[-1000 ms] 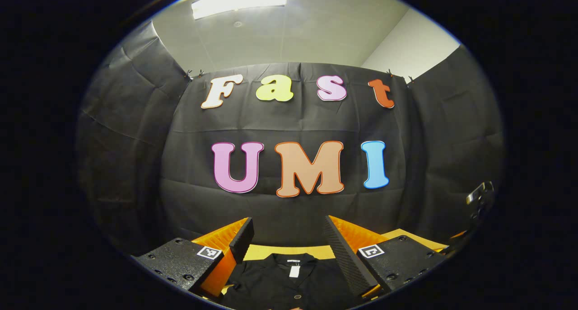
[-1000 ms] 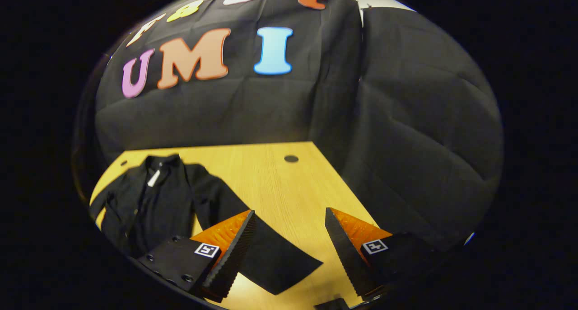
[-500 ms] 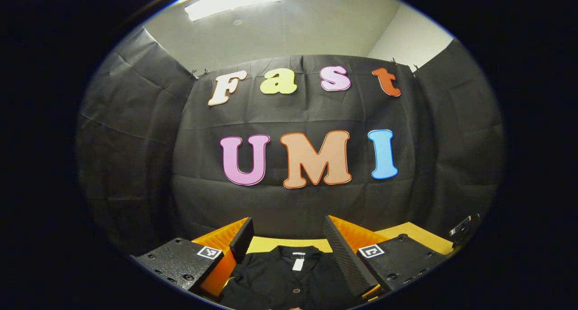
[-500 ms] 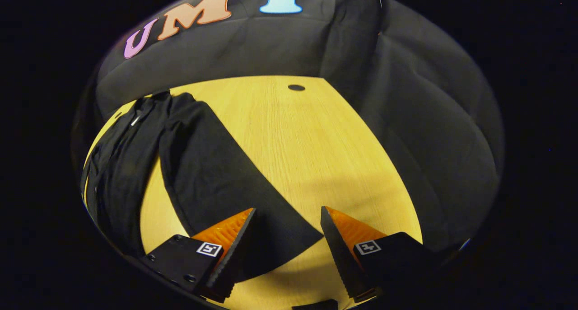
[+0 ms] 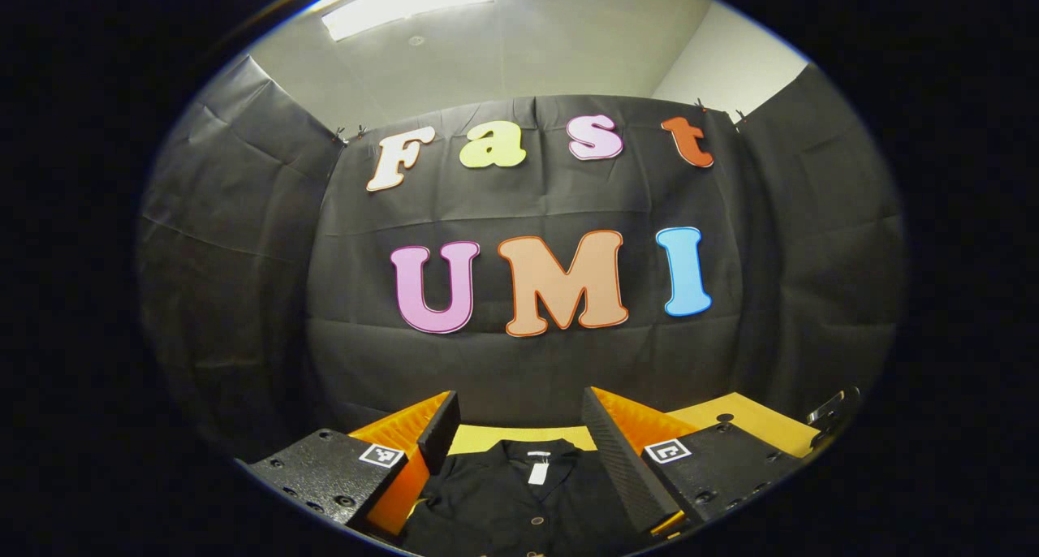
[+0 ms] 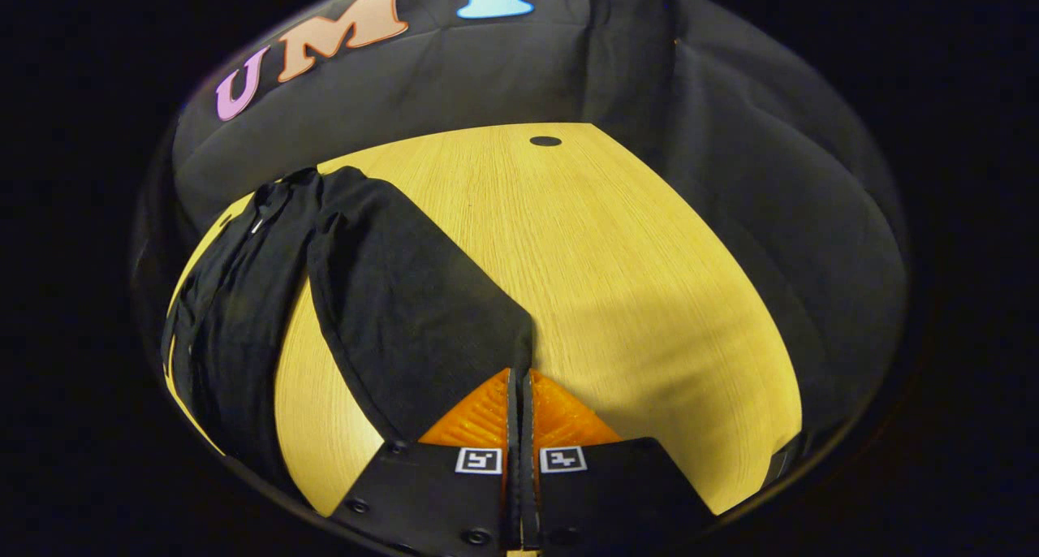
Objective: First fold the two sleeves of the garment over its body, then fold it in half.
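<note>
Two grippers work over a yellow wooden table on which a black garment lies: in the right gripper view the right gripper has its fingers pressed together on the cuff end of one long sleeve, which stretches across the table from the garment's body at the left toward the gripper. In the left gripper view the left gripper hangs with its fingers spread wide above the collar, holding nothing, the white neck tag showing between them.
</note>
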`<move>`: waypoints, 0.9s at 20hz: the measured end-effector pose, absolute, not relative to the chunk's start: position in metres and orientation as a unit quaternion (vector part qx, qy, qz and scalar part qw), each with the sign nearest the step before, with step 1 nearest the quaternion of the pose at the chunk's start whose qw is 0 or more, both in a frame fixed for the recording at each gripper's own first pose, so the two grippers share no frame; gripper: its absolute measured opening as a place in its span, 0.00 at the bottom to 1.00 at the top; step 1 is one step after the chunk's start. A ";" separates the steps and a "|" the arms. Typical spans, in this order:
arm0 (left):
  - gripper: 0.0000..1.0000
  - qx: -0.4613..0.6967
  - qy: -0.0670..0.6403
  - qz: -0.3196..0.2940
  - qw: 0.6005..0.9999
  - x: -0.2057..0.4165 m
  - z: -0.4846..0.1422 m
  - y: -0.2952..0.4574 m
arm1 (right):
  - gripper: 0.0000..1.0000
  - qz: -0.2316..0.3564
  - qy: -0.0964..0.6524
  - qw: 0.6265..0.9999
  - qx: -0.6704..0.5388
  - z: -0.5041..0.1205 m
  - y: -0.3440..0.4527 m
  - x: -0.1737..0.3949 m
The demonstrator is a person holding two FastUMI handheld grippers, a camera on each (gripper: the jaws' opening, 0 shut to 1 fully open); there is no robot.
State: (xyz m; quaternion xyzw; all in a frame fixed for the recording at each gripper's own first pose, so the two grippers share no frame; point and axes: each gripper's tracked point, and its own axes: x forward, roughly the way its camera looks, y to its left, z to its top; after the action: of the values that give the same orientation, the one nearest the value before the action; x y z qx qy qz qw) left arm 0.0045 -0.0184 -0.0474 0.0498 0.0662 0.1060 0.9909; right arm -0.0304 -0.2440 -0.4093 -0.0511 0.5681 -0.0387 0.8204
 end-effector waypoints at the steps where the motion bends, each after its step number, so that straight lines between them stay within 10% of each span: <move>1: 0.92 0.051 0.066 0.107 0.991 0.003 -0.047 -0.010 | 0.03 -0.033 0.564 0.824 -0.032 -0.406 -0.231 -0.029; 18: 0.94 0.029 0.056 0.159 0.985 -0.038 -0.045 0.182 | 0.02 0.114 0.400 0.910 -0.003 -0.263 0.079 0.058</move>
State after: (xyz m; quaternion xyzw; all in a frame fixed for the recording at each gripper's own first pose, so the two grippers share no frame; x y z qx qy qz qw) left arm -0.0383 0.1821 -0.0450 0.0291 0.0559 0.1588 0.9853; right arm 0.0579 0.0787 -0.2626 -0.0026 0.3998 0.1139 0.9095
